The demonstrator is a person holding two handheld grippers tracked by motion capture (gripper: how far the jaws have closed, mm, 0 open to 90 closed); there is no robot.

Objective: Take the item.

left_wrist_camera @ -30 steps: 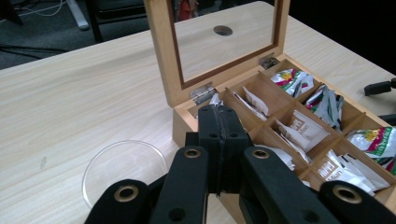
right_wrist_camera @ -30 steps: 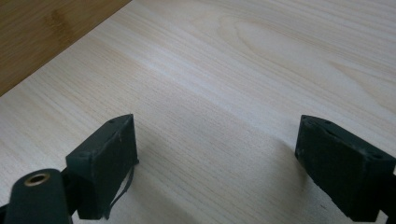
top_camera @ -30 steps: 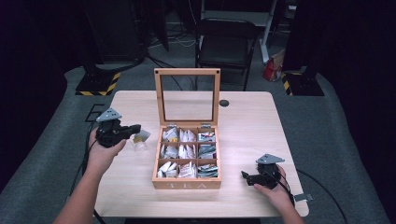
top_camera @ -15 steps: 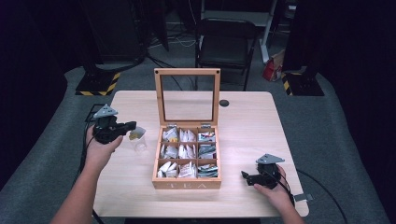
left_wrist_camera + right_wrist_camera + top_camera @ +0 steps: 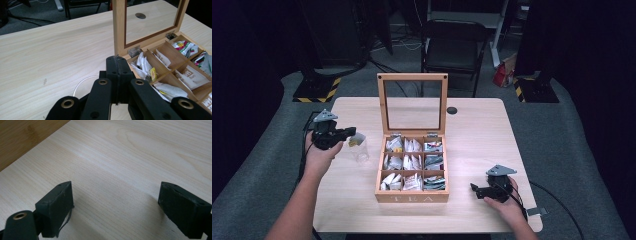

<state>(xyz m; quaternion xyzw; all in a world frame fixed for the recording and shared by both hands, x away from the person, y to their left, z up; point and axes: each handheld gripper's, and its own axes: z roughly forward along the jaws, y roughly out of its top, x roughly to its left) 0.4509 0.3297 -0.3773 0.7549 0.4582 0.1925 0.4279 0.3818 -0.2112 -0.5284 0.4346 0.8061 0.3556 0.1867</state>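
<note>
Left gripper [image 5: 349, 133]: over the left part of the desk [image 5: 477, 125], jaws pressed flat together. In the high view a small tea bag tag [image 5: 358, 140] hangs at the tips; from the left gripper view the jaws meet on a thin line, and I cannot make out what lies between them.
Glass [image 5: 360, 150]: a clear cup standing on the desk just below and beside the left gripper's tips, to the left of the box; its rim [image 5: 83, 83] shows as a pale arc under the jaws.
Tea box [image 5: 412, 197]: wooden, mid-desk, with "TEA" on its front wall, its glass-paned lid [image 5: 412, 77] standing upright at the back.
Compartments: nine, in three rows, each stuffed with paper tea sachets [image 5: 412, 162].
Right gripper [image 5: 476, 189]: resting low on the desk near the front right corner, well apart from the box, jaws spread wide with only bare wood between them.
Chair [image 5: 452, 47]: black folding one on the floor beyond the desk.
</note>
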